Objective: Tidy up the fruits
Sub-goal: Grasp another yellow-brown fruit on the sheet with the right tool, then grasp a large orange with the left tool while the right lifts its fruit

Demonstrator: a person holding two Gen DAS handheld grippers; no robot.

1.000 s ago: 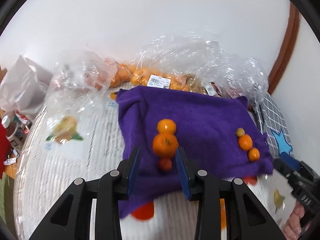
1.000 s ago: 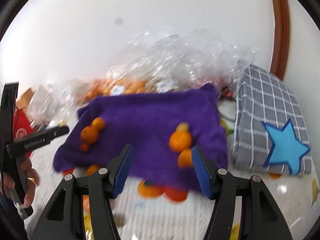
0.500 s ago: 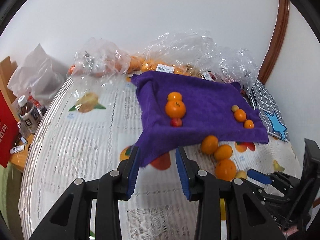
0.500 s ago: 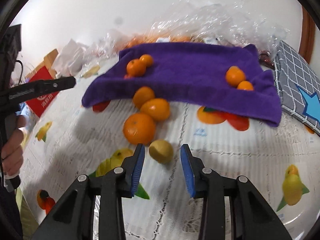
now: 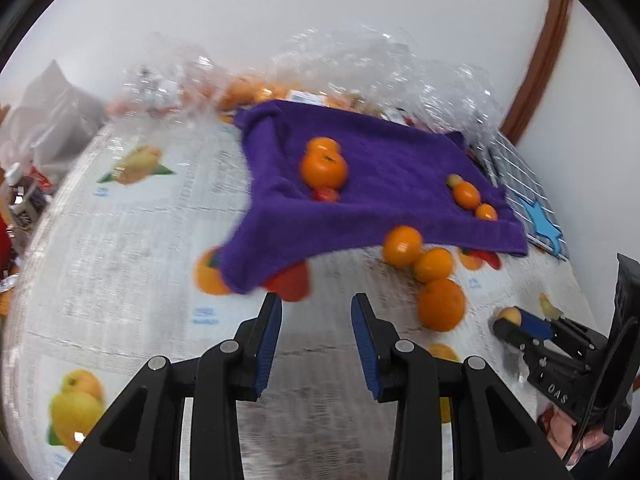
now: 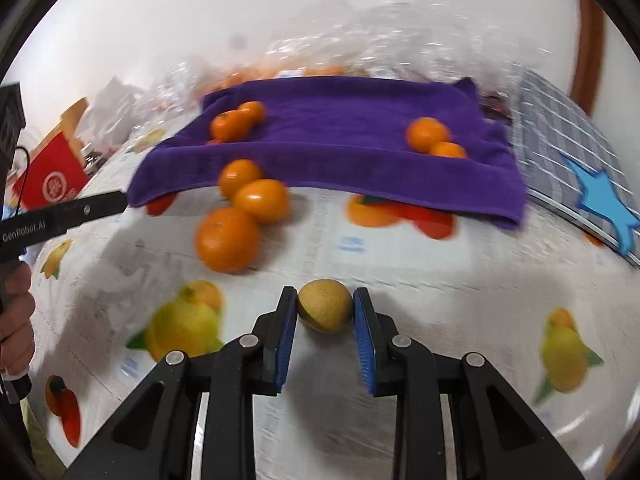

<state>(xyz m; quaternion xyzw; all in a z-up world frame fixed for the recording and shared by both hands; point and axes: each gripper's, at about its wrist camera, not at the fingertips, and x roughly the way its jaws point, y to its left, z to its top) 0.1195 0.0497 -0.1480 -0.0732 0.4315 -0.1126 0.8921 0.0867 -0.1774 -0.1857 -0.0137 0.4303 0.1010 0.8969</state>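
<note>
Three orange fruits (image 6: 240,208) sit in a bunch on the table (image 6: 460,280), just in front of the purple towel (image 6: 340,136) — they are not sorted yet. On the towel there are two little groups, one on the left (image 6: 236,122) and one on the right (image 6: 434,136), so part of the job looks done.

The right gripper (image 6: 325,308) has just been closing, and its blue pads now squeeze a small yellow-brown fruit (image 6: 325,306) low over the table. The left gripper (image 5: 316,332) holds nothing, with its jaws a little apart, near the towel's front corner.

There is lots of bare table in front of the towel. The towel's front edge hangs loose and wavy — a fruit put too close could roll off. A checked cloth (image 6: 568,140) lies on the right, and crinkly clear bags (image 6: 380,28) crowd the back.
</note>
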